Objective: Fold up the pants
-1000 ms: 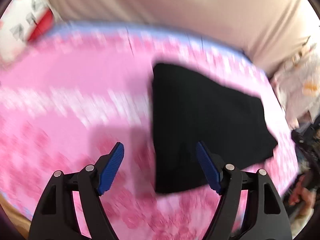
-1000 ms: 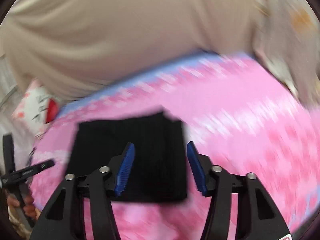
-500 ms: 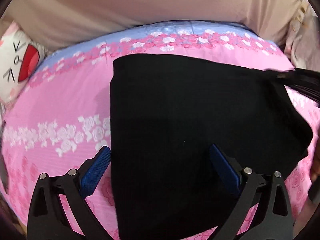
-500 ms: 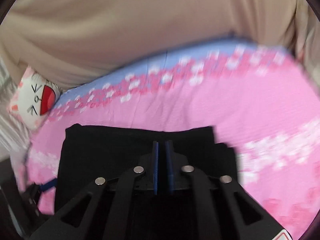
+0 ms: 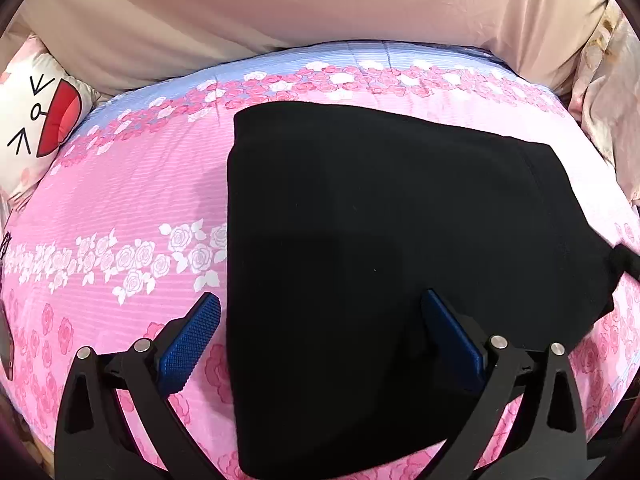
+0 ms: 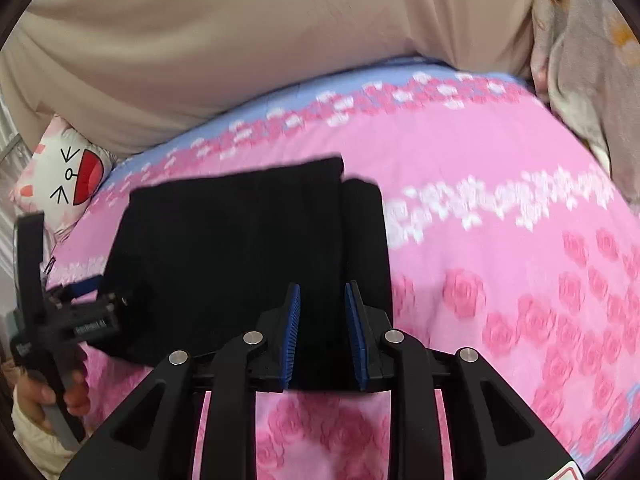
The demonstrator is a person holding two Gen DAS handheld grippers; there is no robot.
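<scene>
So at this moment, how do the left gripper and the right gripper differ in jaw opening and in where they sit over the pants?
The left gripper stands wide open; the right gripper has only a narrow gap, having just reopened a little. The left gripper straddles the left edge of the folded black pants, one pad over the pink bedspread; the right gripper has both pads over the pants near their right side. Neither visibly pinches cloth.

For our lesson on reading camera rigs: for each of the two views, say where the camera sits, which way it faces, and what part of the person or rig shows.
Left wrist: on the left gripper, looking down over wide-open jaws at the folded black pants on the pink bedspread.
Right wrist: on the right gripper, jaws narrowly apart, nothing visibly held; the person's hand holds the left gripper at the left edge.
Shared: pants, bedspread, cartoon cushion, beige sheet.
</scene>
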